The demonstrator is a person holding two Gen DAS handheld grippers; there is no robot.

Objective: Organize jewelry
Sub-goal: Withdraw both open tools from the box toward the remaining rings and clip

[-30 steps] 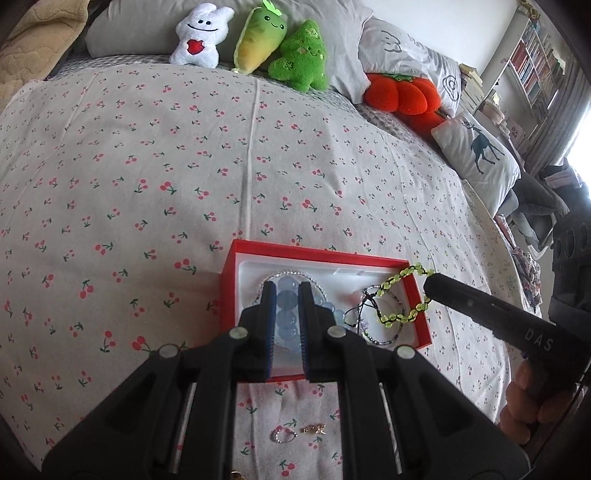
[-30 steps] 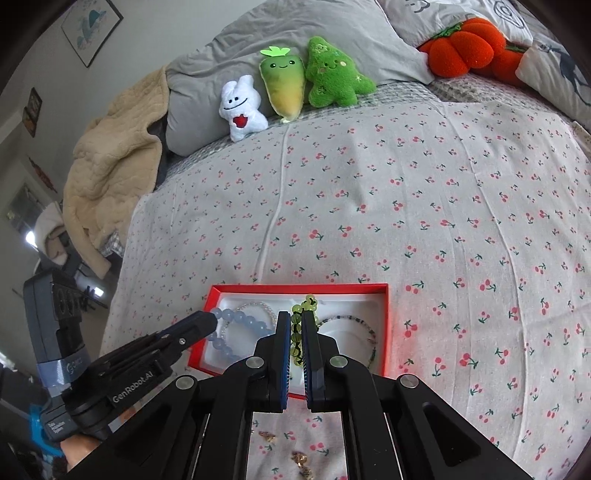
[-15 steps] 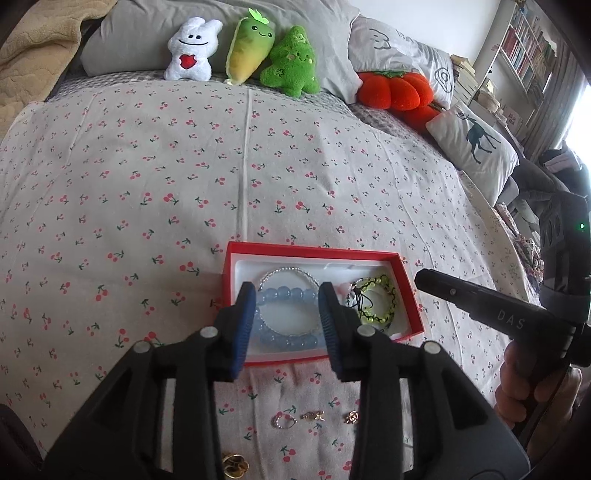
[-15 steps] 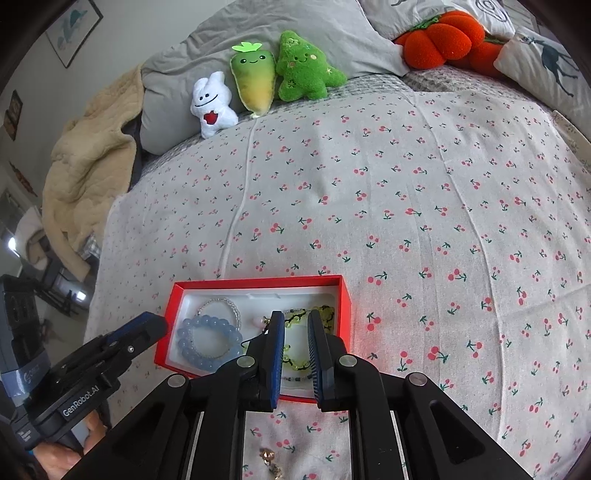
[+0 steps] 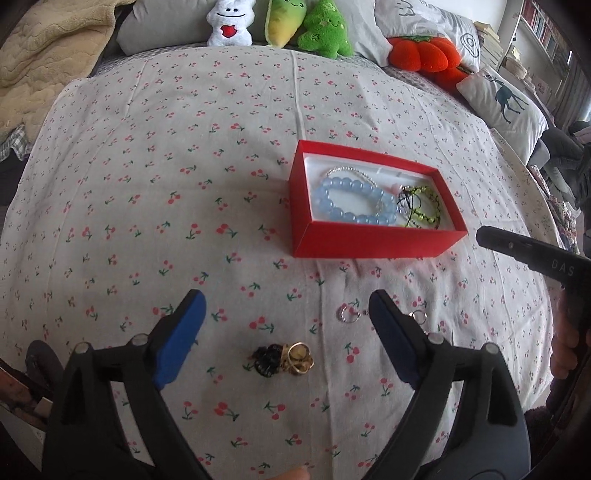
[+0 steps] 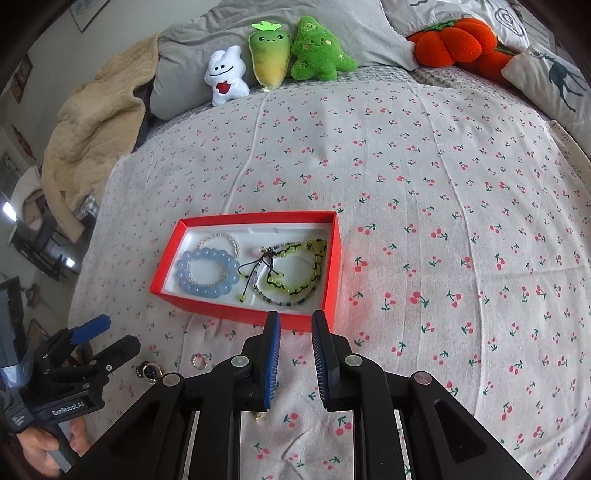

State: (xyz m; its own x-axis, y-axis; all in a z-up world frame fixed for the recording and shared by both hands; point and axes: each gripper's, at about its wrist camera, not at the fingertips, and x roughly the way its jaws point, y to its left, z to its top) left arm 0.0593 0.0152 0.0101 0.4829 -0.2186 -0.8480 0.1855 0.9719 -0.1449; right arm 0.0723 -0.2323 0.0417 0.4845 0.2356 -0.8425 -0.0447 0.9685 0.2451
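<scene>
A red box (image 5: 369,242) (image 6: 240,306) sits on the cherry-print bed sheet. It holds a blue bead bracelet (image 5: 354,203) (image 6: 207,271), a silver bead bracelet (image 6: 221,240) and a green bead bracelet (image 5: 423,210) (image 6: 299,266). My left gripper (image 5: 284,310) (image 6: 107,334) is wide open and empty, pulled back from the box, above a gold and black ring cluster (image 5: 284,360). Small silver rings (image 5: 347,314) (image 6: 198,361) lie near its right finger. My right gripper (image 6: 295,325) (image 5: 484,234) is slightly open and empty, just in front of the box's near wall.
Plush toys (image 6: 273,61) and grey pillows (image 5: 406,22) line the head of the bed. An orange plush (image 6: 450,40) and a deer-print pillow (image 5: 506,99) lie at the right. A beige blanket (image 6: 96,125) is heaped at the left.
Both grippers let go of their bracelets, which now lie in the box, and drew back toward me. The left gripper opened wide and shifted left, over the rings.
</scene>
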